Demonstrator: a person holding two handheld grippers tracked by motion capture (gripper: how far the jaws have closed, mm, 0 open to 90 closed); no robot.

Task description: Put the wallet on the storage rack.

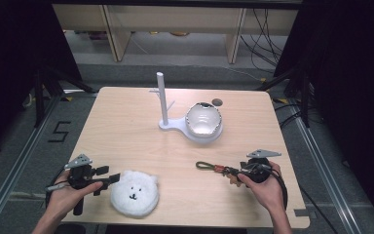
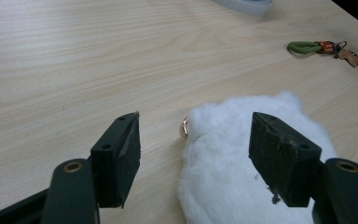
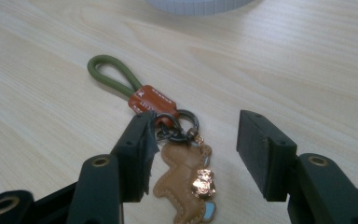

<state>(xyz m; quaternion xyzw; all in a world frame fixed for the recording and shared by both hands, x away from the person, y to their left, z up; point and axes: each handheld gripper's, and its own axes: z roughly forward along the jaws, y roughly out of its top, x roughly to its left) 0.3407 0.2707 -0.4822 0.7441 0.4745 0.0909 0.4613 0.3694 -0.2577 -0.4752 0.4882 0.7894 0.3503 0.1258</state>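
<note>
A white fluffy plush with a bear face (image 1: 134,192) lies near the table's front edge. My left gripper (image 1: 108,176) is just left of it and open. In the left gripper view the plush (image 2: 242,154) lies partly between the spread jaws of the left gripper (image 2: 193,126), and the pads do not press on it. A keychain (image 1: 213,167) lies at the front right, with a green cord loop (image 3: 116,81), dark rings and a brown leather charm (image 3: 186,172). My right gripper (image 3: 193,135) is open with the charm between its jaws, and sits at the keychain's right end (image 1: 233,171).
A white stand with an upright pole (image 1: 160,97) and a glossy bowl (image 1: 203,119) on its base sits at the table's middle back. A small copper ring (image 2: 185,127) shows at the plush's edge. Bare wood lies between the stand and both grippers.
</note>
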